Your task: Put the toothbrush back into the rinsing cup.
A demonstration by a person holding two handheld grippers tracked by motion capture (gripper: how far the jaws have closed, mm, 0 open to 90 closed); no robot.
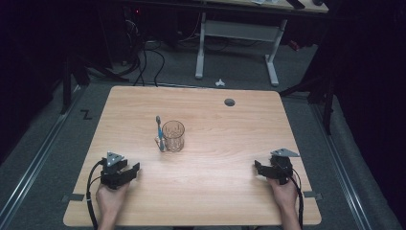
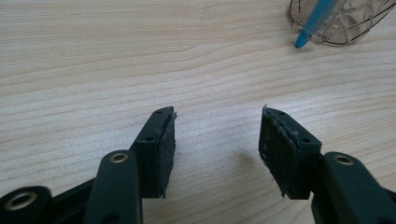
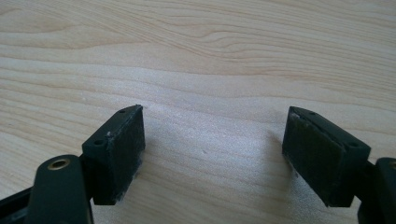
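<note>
A clear faceted glass (image 1: 173, 135) stands upright near the middle of the wooden table (image 1: 230, 124). A blue toothbrush (image 1: 160, 134) lies against its left side, head pointing away from me. In the left gripper view the glass (image 2: 355, 23) and the toothbrush's blue handle end (image 2: 308, 32) sit at the top right. My left gripper (image 1: 135, 170) rests at the front left, open, jaws apart over bare wood (image 2: 217, 135). My right gripper (image 1: 257, 168) rests at the front right, open, with nothing between its jaws (image 3: 215, 135).
A round grey cable port (image 1: 230, 102) sits in the table near its far edge. Beyond the table stands a white desk frame (image 1: 237, 43) with cables on the floor. Dark floor rails run along both sides.
</note>
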